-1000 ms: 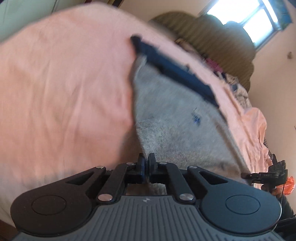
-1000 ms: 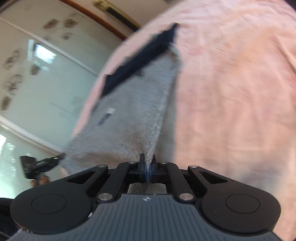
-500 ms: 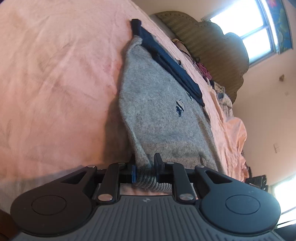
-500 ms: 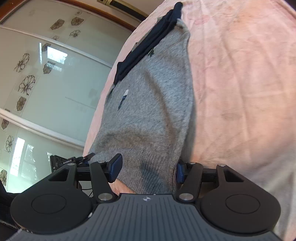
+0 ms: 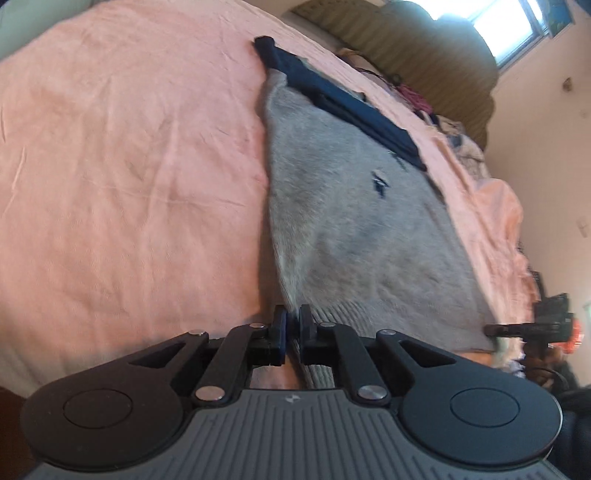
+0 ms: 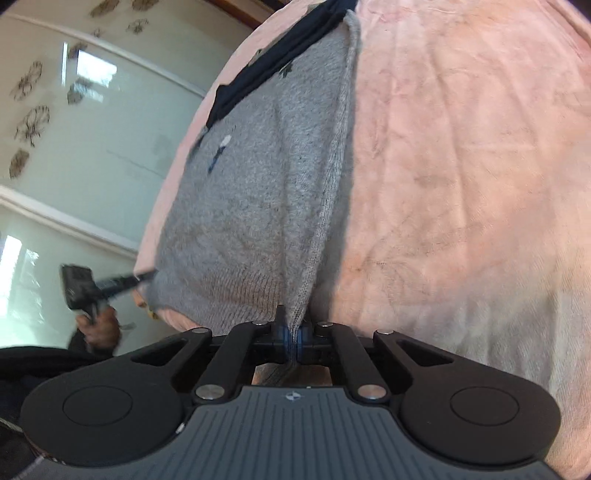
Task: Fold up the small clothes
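A small grey knit sweater (image 5: 354, 229) with a dark navy top edge lies on a pink bedsheet (image 5: 129, 166). My left gripper (image 5: 291, 328) is shut on the ribbed hem at one near corner. My right gripper (image 6: 291, 332) is shut on the other near hem corner, and the sweater (image 6: 258, 206) stretches away from it, its side edge lifted a little off the sheet (image 6: 461, 184). The right gripper (image 5: 532, 328) shows at the far right of the left wrist view, the left gripper (image 6: 96, 288) at the left of the right wrist view.
A dark olive headboard (image 5: 424, 51) and a heap of mixed clothes (image 5: 443, 122) lie beyond the sweater under a bright window (image 5: 509, 29). Frosted glass wardrobe doors with flower patterns (image 6: 74, 129) stand beside the bed.
Half a second ago both grippers were open around the hem. Now both have closed on the hem corners, and the sweater's near edge is pulled taut and raised slightly.
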